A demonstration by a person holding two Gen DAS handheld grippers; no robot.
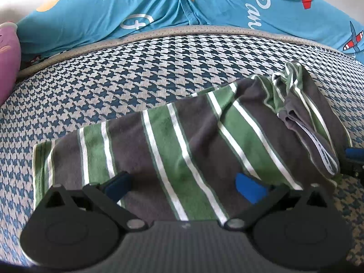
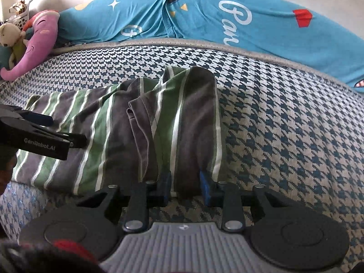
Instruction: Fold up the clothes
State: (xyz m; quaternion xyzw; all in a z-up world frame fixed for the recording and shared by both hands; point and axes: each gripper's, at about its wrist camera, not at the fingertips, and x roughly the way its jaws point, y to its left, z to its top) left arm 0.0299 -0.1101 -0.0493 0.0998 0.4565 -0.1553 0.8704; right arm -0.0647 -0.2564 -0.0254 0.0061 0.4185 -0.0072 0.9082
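Note:
A grey, green and white striped garment lies partly folded on the houndstooth bed cover. Its bunched collar end is at the right. My left gripper is open wide, low over the garment's near edge, with striped cloth beneath both blue pads. In the right wrist view, the left gripper reaches over the striped garment from the left. My right gripper has its pads close together on a thick fold at the garment's near right edge. The right gripper also peeks in at the left view's right edge.
A bright blue printed cover is heaped along the back of the bed. A pink plush elephant, a teddy bear and a white basket sit at the far left. Bare houndstooth surface stretches to the right of the garment.

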